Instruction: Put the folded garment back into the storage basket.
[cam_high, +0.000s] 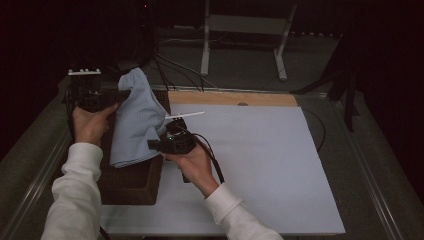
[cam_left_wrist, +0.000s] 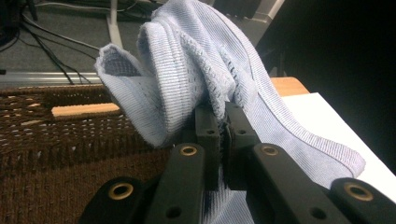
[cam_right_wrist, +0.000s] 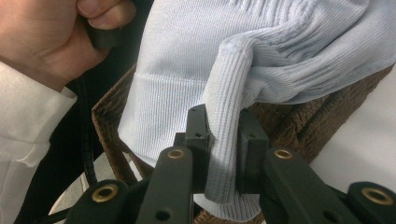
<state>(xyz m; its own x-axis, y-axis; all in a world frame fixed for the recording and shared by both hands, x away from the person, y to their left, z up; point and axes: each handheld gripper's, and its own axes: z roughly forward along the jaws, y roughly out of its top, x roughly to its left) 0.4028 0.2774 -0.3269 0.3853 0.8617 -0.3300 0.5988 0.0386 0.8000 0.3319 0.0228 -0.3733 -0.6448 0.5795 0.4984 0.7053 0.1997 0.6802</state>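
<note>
High view: one pale blue ribbed knit garment (cam_high: 134, 120), draped over a dark brown woven basket (cam_high: 131, 182) at the left edge of a white rectangular board (cam_high: 260, 165); the garment's top corner is lifted by the left gripper (cam_high: 124, 94), its right edge is taken by the right gripper (cam_high: 156, 145); both hands wear white sleeves (cam_high: 75, 200); a bare wooden strip (cam_high: 235, 98) runs along the board's far edge. Left gripper view: two black jaws nearly together, pinching a bunched fold of the pale blue garment (cam_left_wrist: 196, 70), which rises above them and falls to either side; the brown basket's weave (cam_left_wrist: 56, 158) lies below at left, the white board (cam_left_wrist: 336, 121) at right. Right gripper view: black jaws set a little apart, clamped on a thick ribbed cuff of the garment (cam_right_wrist: 224, 140) that hangs down between them; the basket rim (cam_right_wrist: 299, 121) sits behind; the person's other hand (cam_right_wrist: 51, 42) appears at upper left, closed round its gripper's handle.
</note>
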